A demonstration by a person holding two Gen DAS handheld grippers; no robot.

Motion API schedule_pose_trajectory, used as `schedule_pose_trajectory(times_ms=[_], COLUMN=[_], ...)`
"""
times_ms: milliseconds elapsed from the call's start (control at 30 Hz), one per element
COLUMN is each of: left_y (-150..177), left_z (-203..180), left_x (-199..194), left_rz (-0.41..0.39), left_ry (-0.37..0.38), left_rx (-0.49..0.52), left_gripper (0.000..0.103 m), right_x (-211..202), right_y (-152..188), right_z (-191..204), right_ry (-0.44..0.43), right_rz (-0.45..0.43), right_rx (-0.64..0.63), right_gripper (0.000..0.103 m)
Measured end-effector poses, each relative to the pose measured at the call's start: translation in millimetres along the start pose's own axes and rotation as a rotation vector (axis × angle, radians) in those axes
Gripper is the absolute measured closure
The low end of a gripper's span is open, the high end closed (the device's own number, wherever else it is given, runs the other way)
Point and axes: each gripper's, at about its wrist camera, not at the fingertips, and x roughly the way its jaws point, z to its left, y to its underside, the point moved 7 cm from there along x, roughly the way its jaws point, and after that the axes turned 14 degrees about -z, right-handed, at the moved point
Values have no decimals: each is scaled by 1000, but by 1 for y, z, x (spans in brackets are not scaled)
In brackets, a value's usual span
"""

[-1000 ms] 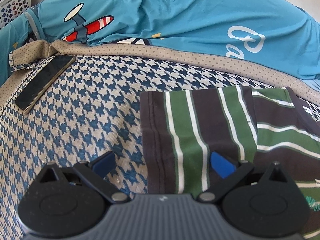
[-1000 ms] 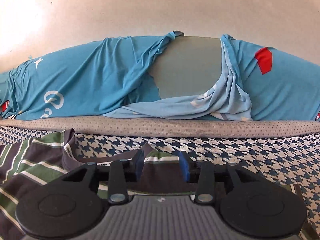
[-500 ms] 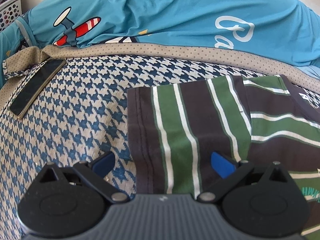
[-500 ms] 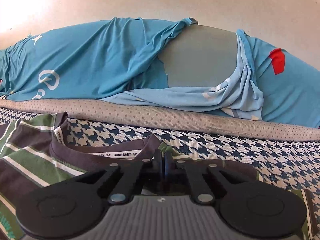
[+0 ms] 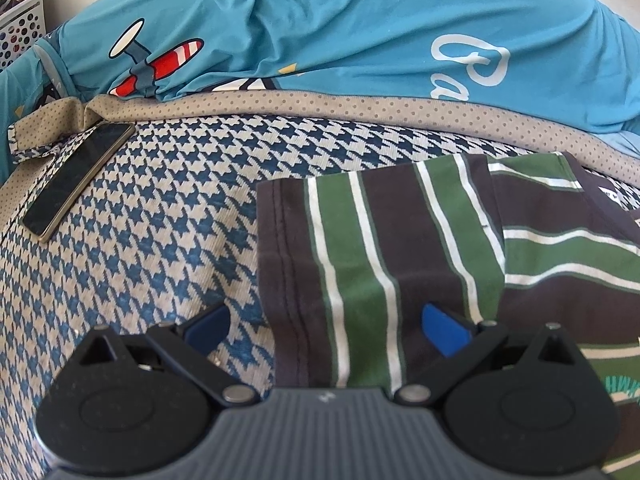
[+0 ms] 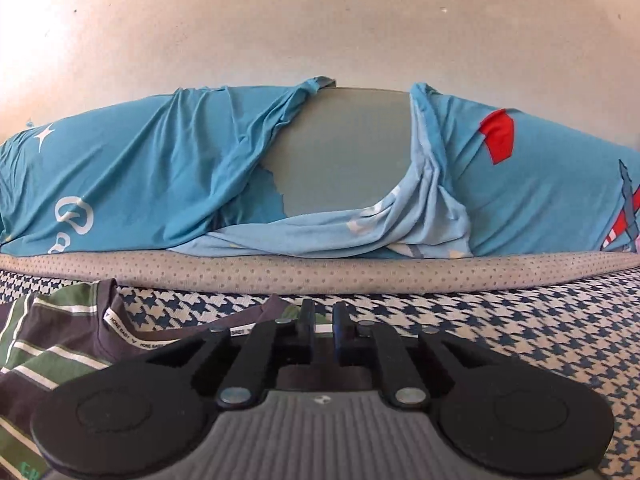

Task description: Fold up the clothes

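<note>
Your right gripper (image 6: pixel 323 334): jaws nearly shut, just eased apart a little, thin bit of striped shirt (image 6: pixel 60 344) by collar looks pinched. Your left gripper (image 5: pixel 324 326): wide open over shirt sleeve (image 5: pixel 380 248), holding nothing. Shirt flat on checked mat (image 5: pixel 160 220); blue sheet (image 5: pixel 360 20) behind. Step: grabbing. Next: pinch sleeve, fold it in.

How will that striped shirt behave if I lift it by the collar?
The striped shirt looks like thin knit lying flat on the houndstooth cover, so it will probably drape and unfold. Likely light. Its folded sleeve may well flop open.
</note>
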Motion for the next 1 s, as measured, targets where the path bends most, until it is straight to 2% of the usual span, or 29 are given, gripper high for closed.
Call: schedule_pose_trajectory(times_ms=[233, 367, 533, 733, 767, 900, 1000], left_y=[-2, -3, -2, 0, 1, 3, 3], left_z=[-2, -6, -10, -11, -11, -12, -13], left_x=[-4, -7, -10, -12, -12, -11, -12], left_rz=[-20, -33, -45, -46, -43, -33, -34], left_ry=[6, 9, 8, 9, 9, 17, 20], left_rx=[12, 28, 47, 55, 55, 52, 49], left_gripper=[1, 1, 1, 1, 1, 1, 0], right_x=[-44, -68, -86, -102, -103, -107, -101], right_y=[-8, 7, 34, 65, 66, 50, 37], right_z=[-66, -92, -106, -115, -117, -130, -139], right_ry=[112, 101, 94, 148, 163, 200, 223], right_rz=[12, 77, 196, 371, 374, 274, 164], right_rx=[17, 68, 94, 75, 76, 156, 223], right_gripper=[82, 82, 82, 82, 82, 82, 74])
